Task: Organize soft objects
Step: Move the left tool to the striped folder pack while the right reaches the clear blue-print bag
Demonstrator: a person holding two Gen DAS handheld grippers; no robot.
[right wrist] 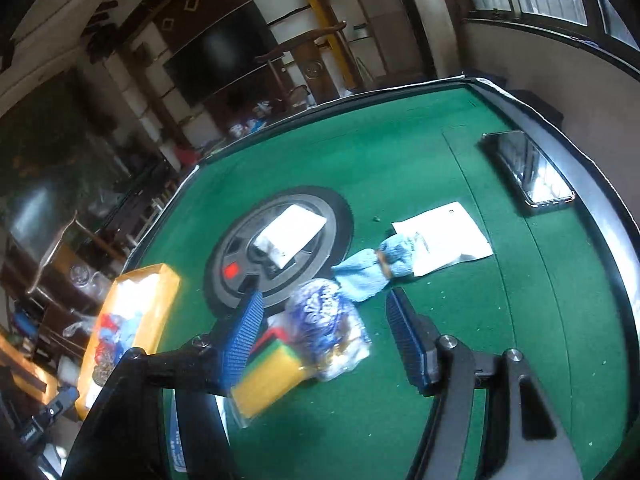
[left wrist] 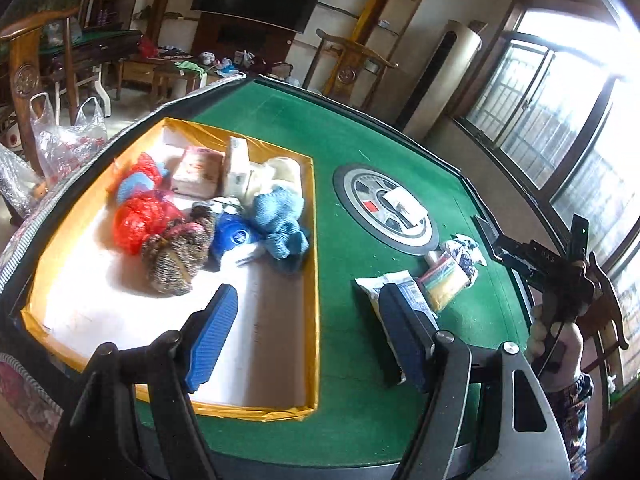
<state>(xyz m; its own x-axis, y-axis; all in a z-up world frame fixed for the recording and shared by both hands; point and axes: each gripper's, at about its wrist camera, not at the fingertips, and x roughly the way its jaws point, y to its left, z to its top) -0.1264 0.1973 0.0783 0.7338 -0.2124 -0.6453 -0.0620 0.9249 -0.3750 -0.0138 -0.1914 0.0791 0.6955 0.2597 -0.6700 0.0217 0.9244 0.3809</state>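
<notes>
Green felt at frame centre holds leftover soft packs; my right gripper [right wrist: 320, 336] hangs half-open, empty, over the sponge pack [right wrist: 268, 380], and my left gripper [left wrist: 308, 332] is open beside the yellow box [left wrist: 316, 240] collecting them.

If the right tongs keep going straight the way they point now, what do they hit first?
Most likely the clear bag with blue print, lying between the open right tongs on the green table. The sponge pack lies just left. Depth is unclear.
</notes>
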